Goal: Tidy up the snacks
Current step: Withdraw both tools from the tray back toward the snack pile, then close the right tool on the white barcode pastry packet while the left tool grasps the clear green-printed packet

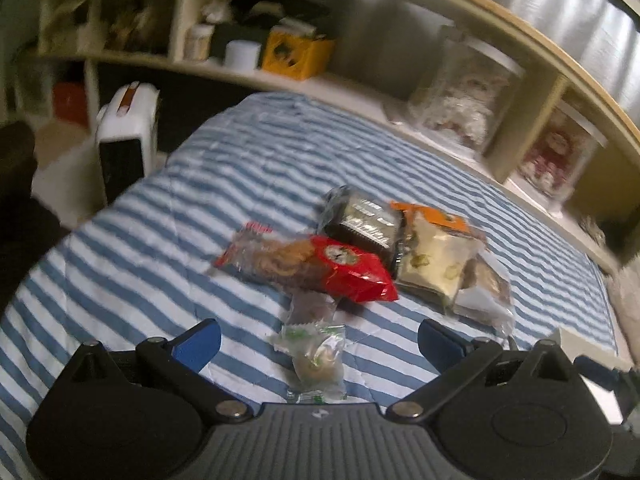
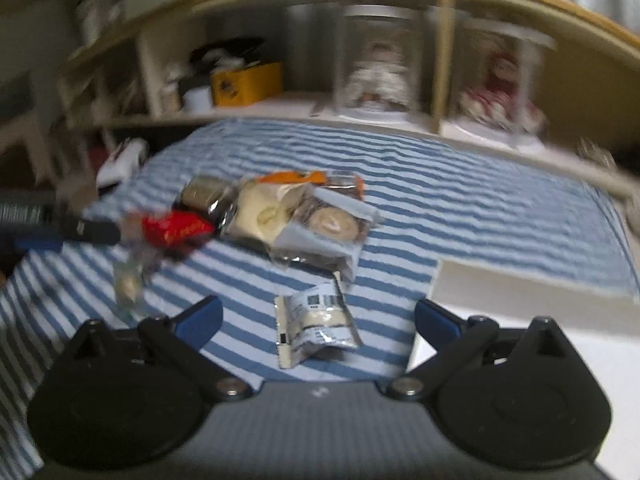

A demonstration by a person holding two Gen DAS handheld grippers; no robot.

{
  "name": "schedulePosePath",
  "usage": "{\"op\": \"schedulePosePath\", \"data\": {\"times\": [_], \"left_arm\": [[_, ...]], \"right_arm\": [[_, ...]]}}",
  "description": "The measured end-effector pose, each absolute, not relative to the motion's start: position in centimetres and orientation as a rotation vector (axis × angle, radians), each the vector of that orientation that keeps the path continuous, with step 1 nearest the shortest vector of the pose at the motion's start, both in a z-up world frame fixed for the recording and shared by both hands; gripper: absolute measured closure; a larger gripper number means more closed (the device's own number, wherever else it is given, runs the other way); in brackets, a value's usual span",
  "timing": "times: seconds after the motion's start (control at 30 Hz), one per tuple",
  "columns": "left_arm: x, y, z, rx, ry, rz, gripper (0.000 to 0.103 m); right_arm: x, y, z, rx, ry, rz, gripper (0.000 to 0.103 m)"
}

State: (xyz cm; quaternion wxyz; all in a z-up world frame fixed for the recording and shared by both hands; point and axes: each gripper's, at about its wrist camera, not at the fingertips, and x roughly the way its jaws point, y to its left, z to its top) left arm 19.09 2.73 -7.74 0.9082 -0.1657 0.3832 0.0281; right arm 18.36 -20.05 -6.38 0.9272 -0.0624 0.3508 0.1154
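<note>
Several wrapped snacks lie in a heap on a blue-and-white striped cloth (image 1: 248,184). In the left wrist view a red packet (image 1: 316,266) lies in front of a dark packet (image 1: 364,226) and a pale packet with an orange top (image 1: 434,256). A small clear-wrapped sweet (image 1: 316,360) lies between the wide-apart fingers of my open left gripper (image 1: 320,342). In the right wrist view a silver-wrapped snack (image 2: 316,326) lies between the fingers of my open right gripper (image 2: 318,320). The heap (image 2: 280,216) is beyond it, with the left gripper (image 2: 80,230) blurred at the left edge.
A wooden shelf unit (image 1: 472,40) runs behind the cloth, holding a yellow box (image 1: 296,54), a white jar (image 1: 240,54) and clear containers (image 1: 468,92) with dolls. A white appliance (image 1: 124,140) stands at the left. A white box or tray (image 2: 532,288) lies at the right of the cloth.
</note>
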Motion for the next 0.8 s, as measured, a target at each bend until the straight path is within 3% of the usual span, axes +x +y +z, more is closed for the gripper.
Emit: {"op": "schedulePosePath", "data": {"times": [0.47,0.6,0.67,0.8], "left_arm": [[20.2,3.2,-11.2,-0.469,0.866,-0.016,0.002],[20.3,2.2,-11.4,-0.436,0.871,-0.028,0.016],[20.3,2.0,-11.4,-0.420,0.871,-0.028,0.022],[20.4,1.8,-11.5,-0.391,0.877,-0.020,0.045]], "right_arm": [[22.1,-18.4,-10.2,-0.218,0.852,0.290,0.000],[22.0,-18.4,-10.4,-0.212,0.847,0.289,0.005],[22.1,-18.5,-10.6,-0.218,0.855,0.278,0.013],[21.9,-18.8,-10.8,-0.209,0.868,0.281,0.033]]}}
